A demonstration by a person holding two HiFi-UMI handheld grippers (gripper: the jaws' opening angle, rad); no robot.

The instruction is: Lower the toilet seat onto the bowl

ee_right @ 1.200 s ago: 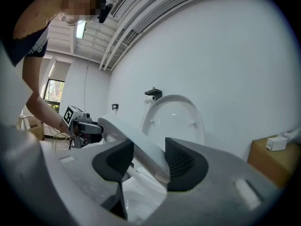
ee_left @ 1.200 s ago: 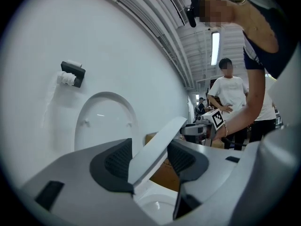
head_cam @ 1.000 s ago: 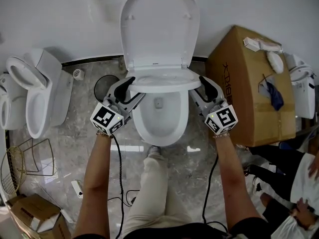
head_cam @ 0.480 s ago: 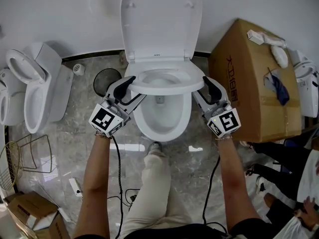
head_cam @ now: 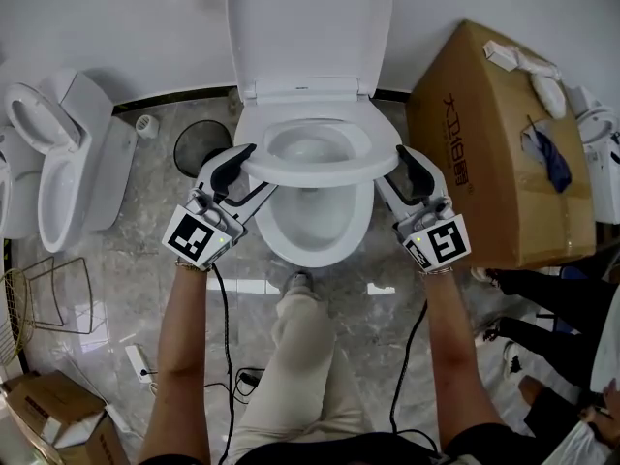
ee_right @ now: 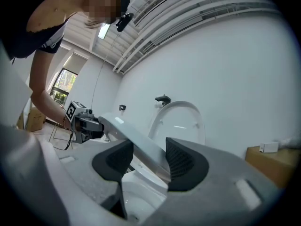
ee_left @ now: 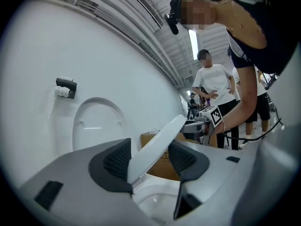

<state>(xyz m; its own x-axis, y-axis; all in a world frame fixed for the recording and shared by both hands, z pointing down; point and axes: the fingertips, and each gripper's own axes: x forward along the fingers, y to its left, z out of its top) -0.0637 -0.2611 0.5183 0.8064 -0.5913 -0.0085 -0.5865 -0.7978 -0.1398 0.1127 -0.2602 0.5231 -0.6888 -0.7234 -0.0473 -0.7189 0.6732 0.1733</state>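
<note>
While the lid (head_cam: 310,27) stands upright at the top of the head view, the seat (head_cam: 315,175) hangs tilted over the bowl (head_cam: 310,253) at centre, with the left gripper (head_cam: 242,172) and right gripper (head_cam: 399,177) on its sides. In the left gripper view, the jaws grasp the seat's edge (ee_left: 155,145) at lower centre. In the right gripper view, the jaws likewise grasp the seat (ee_right: 141,147) at lower centre.

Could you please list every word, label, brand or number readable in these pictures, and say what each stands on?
On the cardboard box: a row of dark printed characters down its side, too small and tilted to read.
On the toilet lid: a tiny dark mark near its hinge, too small to read.
On the left gripper and right gripper: black-and-white square markers only, no words.
Nothing else is legible.
</note>
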